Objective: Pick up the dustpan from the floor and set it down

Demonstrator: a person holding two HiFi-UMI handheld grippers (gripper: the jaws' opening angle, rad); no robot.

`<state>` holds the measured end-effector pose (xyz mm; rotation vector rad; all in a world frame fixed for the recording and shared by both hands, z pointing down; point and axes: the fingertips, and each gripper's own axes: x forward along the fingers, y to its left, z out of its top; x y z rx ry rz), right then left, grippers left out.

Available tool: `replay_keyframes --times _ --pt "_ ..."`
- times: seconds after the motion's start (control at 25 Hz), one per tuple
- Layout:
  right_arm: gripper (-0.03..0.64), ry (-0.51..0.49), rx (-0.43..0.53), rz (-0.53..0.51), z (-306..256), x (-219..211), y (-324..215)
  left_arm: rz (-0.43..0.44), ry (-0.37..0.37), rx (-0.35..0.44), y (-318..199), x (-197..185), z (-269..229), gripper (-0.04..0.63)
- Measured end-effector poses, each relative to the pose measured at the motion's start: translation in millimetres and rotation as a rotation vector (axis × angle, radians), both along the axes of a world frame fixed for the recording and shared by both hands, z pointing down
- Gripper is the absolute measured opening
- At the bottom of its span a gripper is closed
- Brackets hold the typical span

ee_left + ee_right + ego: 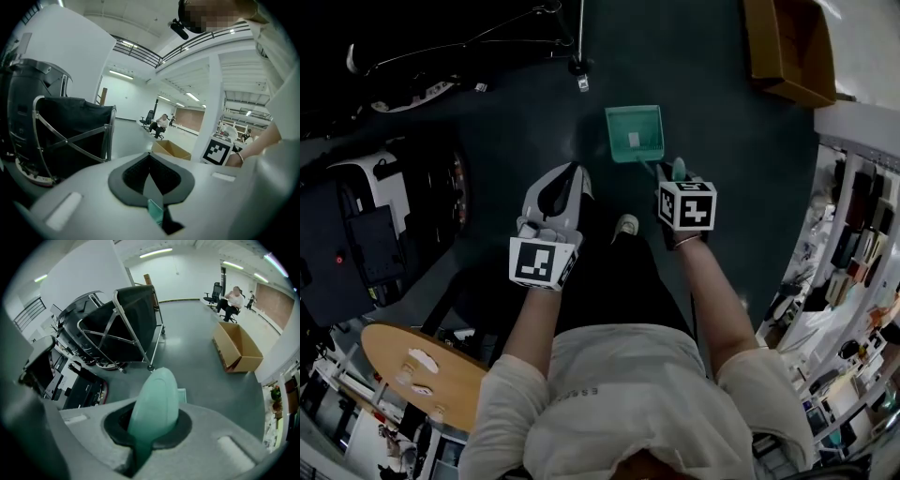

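My right fingers are pinched on the dustpan, clamped on its teal handle. In the right gripper view the handle fills the gap between the dark pads and runs away from me toward the pan. In the head view the pan sits at about eleven o'clock from that hand, mouth at twelve o'clock and handle at five o'clock. It hangs over the dark floor; I cannot tell whether it touches it.

My left fingers are pressed together with nothing gripped. In the left gripper view the pads meet along one line. A sliver of teal shows low in the slot behind them, and I cannot tell what it is. This hand is at nine o'clock from my right one, near it and apart from the dustpan.

A shoe shows between my two hands. A box stands open at two o'clock from the pan, well apart. A black cart on wheels is at eleven o'clock in the right gripper view. A round wooden table is at seven o'clock in the head view, beside my left arm.
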<state>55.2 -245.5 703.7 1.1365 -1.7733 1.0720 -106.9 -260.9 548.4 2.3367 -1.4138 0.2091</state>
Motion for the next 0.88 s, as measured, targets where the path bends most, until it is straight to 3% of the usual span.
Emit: replay_keyframes --times 0.6,0.76,0.88 --pt "0.006 0.027 0.05 0.045 35 2 -29 -0.019 0.015 -0.034 0 -2 25 0.008" --pt "0.092 0.078 0.076 0.032 34 1 -31 -0.03 0.04 -0.046 -1 -5 21 0.008" --pt "0.24 0.147 0.117 0.031 33 3 -30 -0.024 0.04 -0.04 -1 -6 11 0.008"
